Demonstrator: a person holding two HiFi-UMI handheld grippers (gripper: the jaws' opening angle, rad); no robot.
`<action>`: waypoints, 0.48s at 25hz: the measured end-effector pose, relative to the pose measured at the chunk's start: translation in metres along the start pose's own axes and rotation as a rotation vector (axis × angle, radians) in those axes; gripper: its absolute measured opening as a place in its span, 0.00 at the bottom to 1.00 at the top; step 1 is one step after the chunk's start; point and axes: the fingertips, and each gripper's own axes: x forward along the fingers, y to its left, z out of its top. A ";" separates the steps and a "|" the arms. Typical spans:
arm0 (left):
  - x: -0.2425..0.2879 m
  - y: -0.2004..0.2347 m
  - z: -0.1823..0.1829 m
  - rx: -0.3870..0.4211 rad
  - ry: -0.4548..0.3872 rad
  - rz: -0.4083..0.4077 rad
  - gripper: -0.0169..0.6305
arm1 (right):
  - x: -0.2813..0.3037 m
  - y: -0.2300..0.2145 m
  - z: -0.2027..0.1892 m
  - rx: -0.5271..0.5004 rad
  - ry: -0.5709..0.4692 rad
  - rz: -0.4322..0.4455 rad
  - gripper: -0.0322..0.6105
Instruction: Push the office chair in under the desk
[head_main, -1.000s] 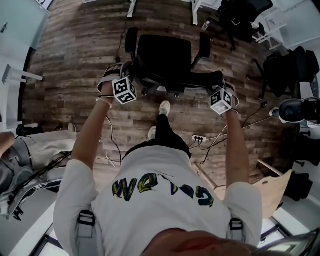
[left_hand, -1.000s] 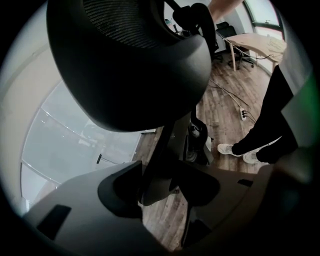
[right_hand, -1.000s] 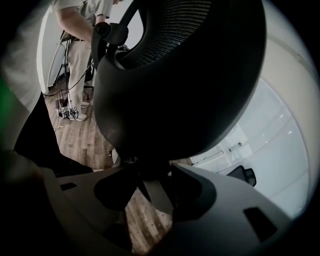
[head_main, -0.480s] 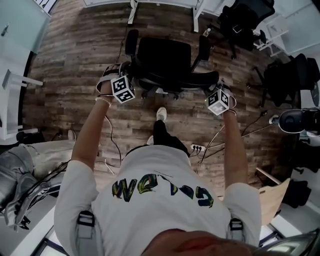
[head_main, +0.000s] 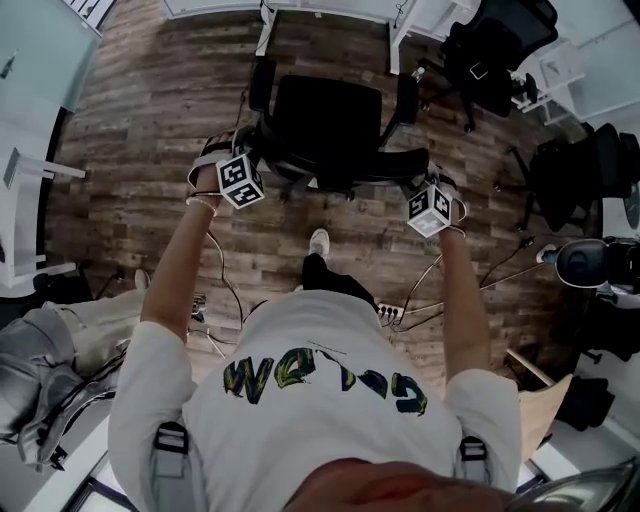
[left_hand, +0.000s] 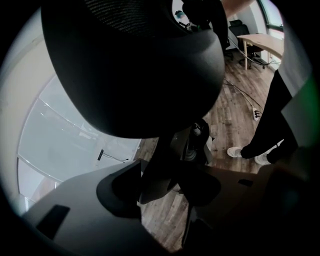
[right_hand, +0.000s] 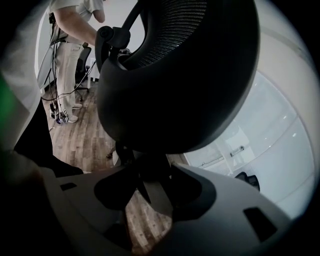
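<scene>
Chair: the office chair (head_main: 330, 118) stands on the wood floor (head_main: 150, 120), seat facing 12 o'clock, straight at the desk (head_main: 300, 8). It is not under yet; a strip of bare floor shows between the seat's front and the desk edge.
Push line: the desk lies at 12 o'clock from both hands, with the chair squarely between, so the shove goes dead ahead.
Backrest axis: the backrest (head_main: 350, 163) runs roughly 9 to 3, its right end dipping a touch toward 4, so the chair sits slightly skewed to the desk.
Left gripper: the left gripper (head_main: 262, 152) is at the backrest's 9 o'clock end. Its jaws are clamped on the dark frame edge, which fills the gap between them in the left gripper view.
Right gripper: the right gripper (head_main: 416, 188) is at the 3 o'clock end and gripping the same way, with a dark strut of the backrest pinched between the jaws.
Nearer hand: the left one, by a little; it sits higher in the head view, closer to the desk.
Arms: both reach forward nearly straight, spread as wide as the backrest, with the grippers angled down and ahead.
Call: I'd say the right side needs slightly more push to square the chair up.
</scene>
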 end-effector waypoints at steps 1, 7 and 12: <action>0.006 0.005 0.001 -0.003 0.003 -0.001 0.38 | 0.005 -0.005 0.000 0.000 -0.002 -0.005 0.37; 0.038 0.038 0.005 -0.012 0.012 -0.016 0.39 | 0.035 -0.040 0.004 -0.001 0.001 0.005 0.37; 0.061 0.061 0.010 -0.017 0.029 -0.022 0.39 | 0.055 -0.068 0.006 -0.008 -0.005 0.012 0.37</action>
